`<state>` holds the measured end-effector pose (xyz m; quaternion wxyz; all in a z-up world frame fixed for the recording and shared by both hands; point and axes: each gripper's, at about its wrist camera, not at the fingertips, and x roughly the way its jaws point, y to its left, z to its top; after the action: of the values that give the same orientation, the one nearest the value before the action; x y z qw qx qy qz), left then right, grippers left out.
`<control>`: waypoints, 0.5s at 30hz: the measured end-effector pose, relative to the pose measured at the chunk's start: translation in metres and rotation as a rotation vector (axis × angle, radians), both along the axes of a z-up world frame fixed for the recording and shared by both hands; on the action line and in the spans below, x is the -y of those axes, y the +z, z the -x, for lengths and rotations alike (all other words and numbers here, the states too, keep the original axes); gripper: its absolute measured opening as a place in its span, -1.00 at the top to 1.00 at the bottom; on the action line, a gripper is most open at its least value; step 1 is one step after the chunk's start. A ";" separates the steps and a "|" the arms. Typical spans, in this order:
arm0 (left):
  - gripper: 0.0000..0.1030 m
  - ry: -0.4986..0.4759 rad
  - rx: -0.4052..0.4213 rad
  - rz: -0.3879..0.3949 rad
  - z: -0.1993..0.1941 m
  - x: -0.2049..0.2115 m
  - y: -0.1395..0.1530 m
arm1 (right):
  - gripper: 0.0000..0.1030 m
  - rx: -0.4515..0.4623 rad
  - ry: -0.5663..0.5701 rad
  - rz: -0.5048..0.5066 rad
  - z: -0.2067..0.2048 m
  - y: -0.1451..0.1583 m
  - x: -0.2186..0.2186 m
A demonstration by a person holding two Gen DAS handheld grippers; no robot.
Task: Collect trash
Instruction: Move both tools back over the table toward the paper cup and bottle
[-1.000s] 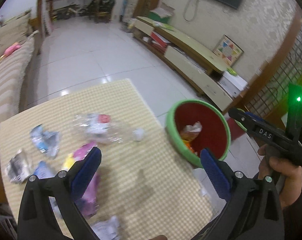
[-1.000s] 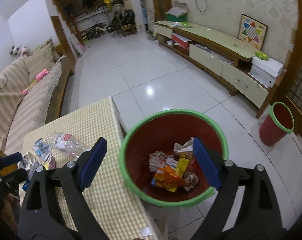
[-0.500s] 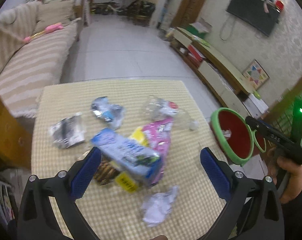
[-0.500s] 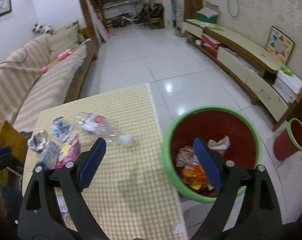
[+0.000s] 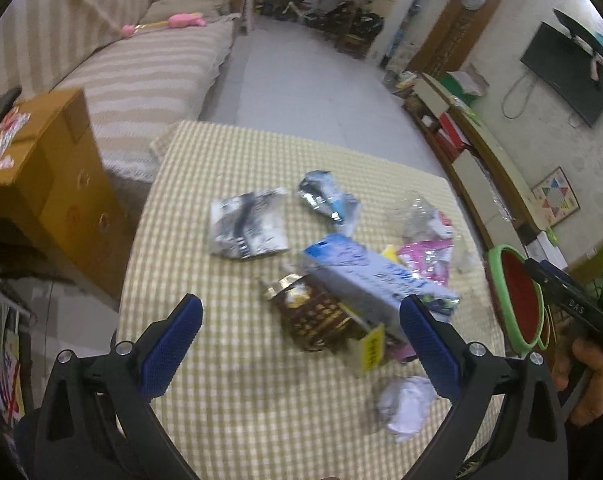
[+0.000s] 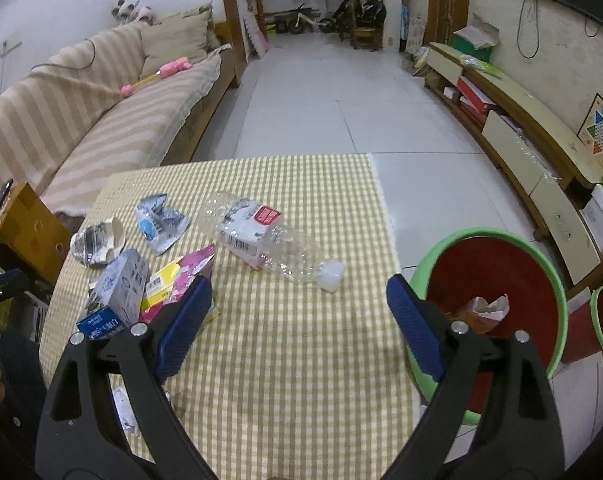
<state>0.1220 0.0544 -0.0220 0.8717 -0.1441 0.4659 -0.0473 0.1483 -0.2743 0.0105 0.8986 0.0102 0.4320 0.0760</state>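
Trash lies on a yellow checked table (image 5: 237, 168) (image 6: 301, 184): a crushed clear bottle (image 6: 269, 240) (image 5: 425, 216), a light blue carton (image 5: 365, 280) (image 6: 121, 284), a brown wrapper (image 5: 317, 316), a grey wrapper (image 5: 247, 224) (image 6: 97, 240), a blue-white wrapper (image 5: 329, 200) (image 6: 161, 216), a pink packet (image 5: 425, 260) (image 6: 193, 272) and a crumpled white paper (image 5: 405, 404). A red bin with a green rim (image 6: 497, 280) (image 5: 517, 300) stands at the table's right edge and holds some trash. My left gripper (image 5: 297, 344) is open and empty above the near table. My right gripper (image 6: 297, 320) is open and empty above the table beside the bin.
A striped sofa (image 6: 85, 120) runs along the left. A cardboard box (image 5: 49, 176) stands left of the table. A low TV cabinet (image 6: 521, 136) lines the right wall. A smaller red bin (image 6: 597, 320) stands behind the big one. White tiled floor (image 6: 341, 92) lies beyond.
Both grippers have swung left, away from the bin and over the table. The trash pile has come into fuller view. Both stay open and empty.
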 end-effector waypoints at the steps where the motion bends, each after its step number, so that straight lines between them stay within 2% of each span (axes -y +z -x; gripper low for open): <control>1: -0.84 0.004 -0.004 0.003 -0.001 -0.003 -0.003 | -0.70 -0.009 0.003 -0.005 -0.002 -0.003 -0.002; 10: -0.84 0.003 -0.022 -0.037 -0.027 -0.015 -0.021 | -0.70 -0.044 0.032 0.034 -0.027 -0.018 -0.016; 15: -0.84 -0.019 -0.040 -0.100 -0.053 -0.021 -0.029 | -0.70 -0.093 0.061 0.059 -0.050 -0.038 -0.021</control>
<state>0.1748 0.0750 -0.0510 0.8679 -0.0968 0.4863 -0.0293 0.1984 -0.2537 -0.0273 0.8748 -0.0258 0.4754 0.0899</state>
